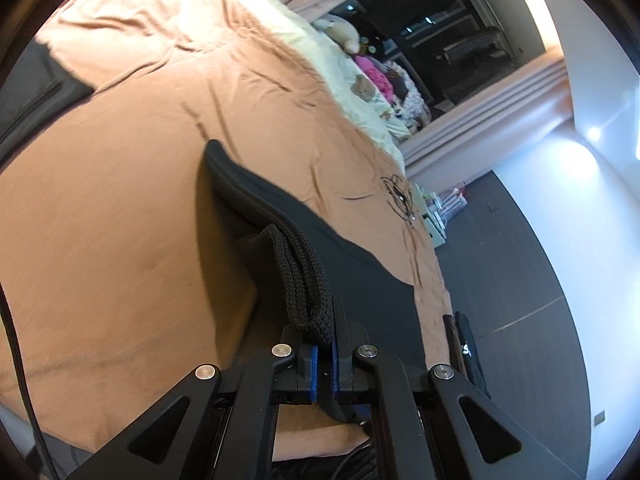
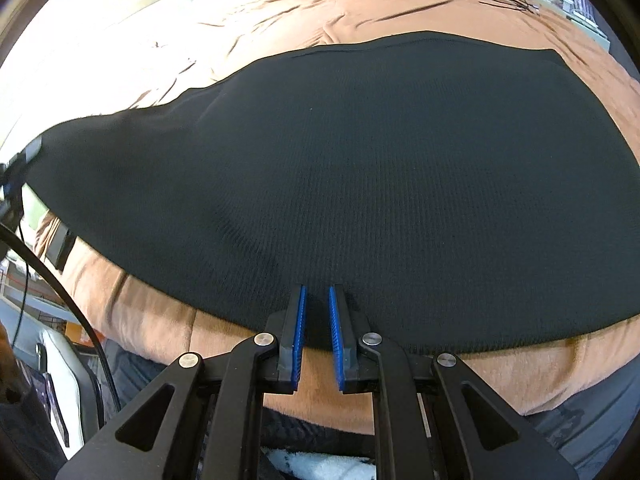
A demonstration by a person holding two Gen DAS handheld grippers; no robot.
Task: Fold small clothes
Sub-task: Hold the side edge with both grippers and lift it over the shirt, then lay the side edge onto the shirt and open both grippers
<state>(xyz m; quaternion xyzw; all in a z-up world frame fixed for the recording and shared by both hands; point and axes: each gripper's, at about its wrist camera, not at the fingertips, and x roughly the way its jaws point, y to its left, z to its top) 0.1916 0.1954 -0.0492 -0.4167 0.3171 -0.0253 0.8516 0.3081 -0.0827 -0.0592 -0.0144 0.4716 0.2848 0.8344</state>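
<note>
- Big tan bedspread (image 2: 400,12) underneath everything.
- Black knit garment (image 2: 360,160) lies flat across it, long axis running sideways.
- Left gripper (image 1: 324,336) is clamped on a bunched edge, lifting it.
- Right gripper (image 2: 317,312) sits narrowly parted, straddling the near hem, gripping nothing yet.

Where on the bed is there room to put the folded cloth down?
The peach-brown bedspread lies bare to the left of the black knit garment, which the left gripper pinches at a bunched edge. A narrower bare strip runs beyond the garment's far edge. It is crowded by the tangled black wire and the toys and clothes pile.
</note>
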